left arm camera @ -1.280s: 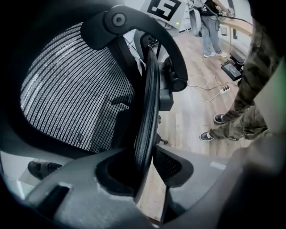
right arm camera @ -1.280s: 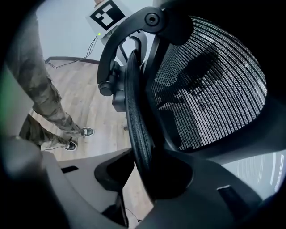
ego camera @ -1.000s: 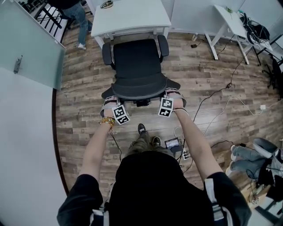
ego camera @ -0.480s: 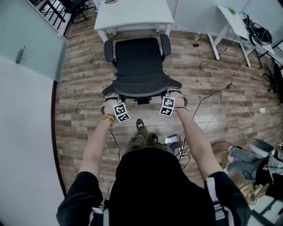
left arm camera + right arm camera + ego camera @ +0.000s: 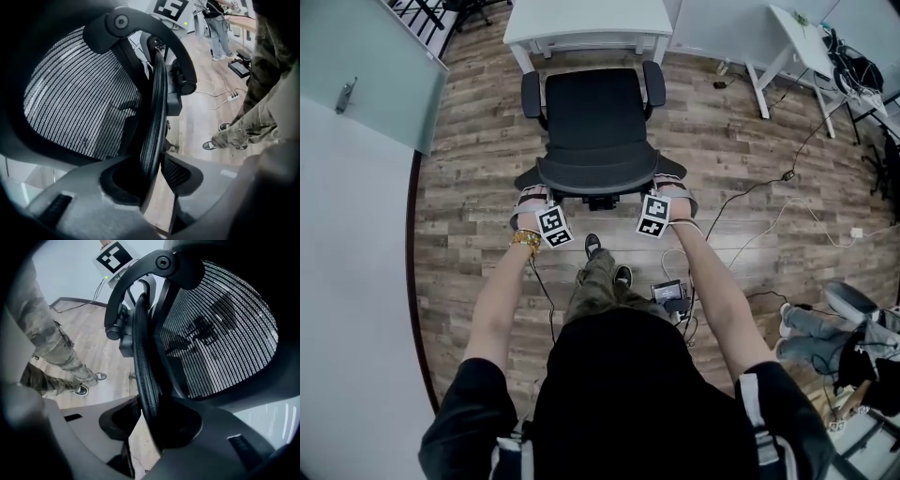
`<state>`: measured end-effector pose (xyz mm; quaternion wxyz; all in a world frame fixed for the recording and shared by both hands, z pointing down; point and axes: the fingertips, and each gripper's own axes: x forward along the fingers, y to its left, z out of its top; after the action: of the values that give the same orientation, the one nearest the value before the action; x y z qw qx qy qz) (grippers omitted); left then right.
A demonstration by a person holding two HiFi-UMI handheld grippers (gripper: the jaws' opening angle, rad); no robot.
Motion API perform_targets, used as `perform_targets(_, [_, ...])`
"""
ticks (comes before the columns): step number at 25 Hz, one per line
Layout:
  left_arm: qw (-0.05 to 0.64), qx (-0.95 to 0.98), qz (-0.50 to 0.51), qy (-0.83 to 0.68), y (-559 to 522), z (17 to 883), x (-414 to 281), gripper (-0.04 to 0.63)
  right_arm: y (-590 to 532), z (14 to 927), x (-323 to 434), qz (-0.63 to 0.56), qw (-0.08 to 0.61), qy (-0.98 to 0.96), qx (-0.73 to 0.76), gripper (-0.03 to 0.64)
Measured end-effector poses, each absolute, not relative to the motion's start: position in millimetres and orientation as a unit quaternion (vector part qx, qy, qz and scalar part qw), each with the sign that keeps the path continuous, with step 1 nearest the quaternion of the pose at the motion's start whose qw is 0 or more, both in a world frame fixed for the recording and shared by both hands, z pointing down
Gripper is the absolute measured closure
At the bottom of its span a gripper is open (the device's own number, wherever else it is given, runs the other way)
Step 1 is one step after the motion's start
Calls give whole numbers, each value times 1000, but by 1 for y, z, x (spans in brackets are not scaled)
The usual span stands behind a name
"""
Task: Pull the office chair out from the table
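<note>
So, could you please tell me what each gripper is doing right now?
Left gripper: closed on the chair back.
Right gripper: closed on the chair back.

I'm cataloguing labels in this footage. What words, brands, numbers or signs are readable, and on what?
No readable text.
The marker cubes on the left gripper and right gripper carry square black-and-white patterns, not letters.
The small dark screened device on the wooden floor is too small to read.
The black mesh office chair shows no label.

Table beyond office chair, left hand-held gripper, right hand-held gripper on backrest edges
</note>
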<state>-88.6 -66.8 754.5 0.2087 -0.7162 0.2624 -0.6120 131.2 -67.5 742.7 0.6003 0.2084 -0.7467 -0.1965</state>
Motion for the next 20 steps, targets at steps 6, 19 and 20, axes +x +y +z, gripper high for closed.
perform_targets(6, [212, -713, -614, 265, -53, 756, -77, 442, -54, 744, 142, -197, 602, -744, 211, 496])
perform_targets(19, [214, -711, -616, 264, -19, 758, -89, 443, -19, 747, 132, -211, 603, -740, 210, 499])
perform_targets(20, [215, -712, -615, 263, -17, 758, -89, 443, -16, 747, 132, -209, 604, -739, 212, 499])
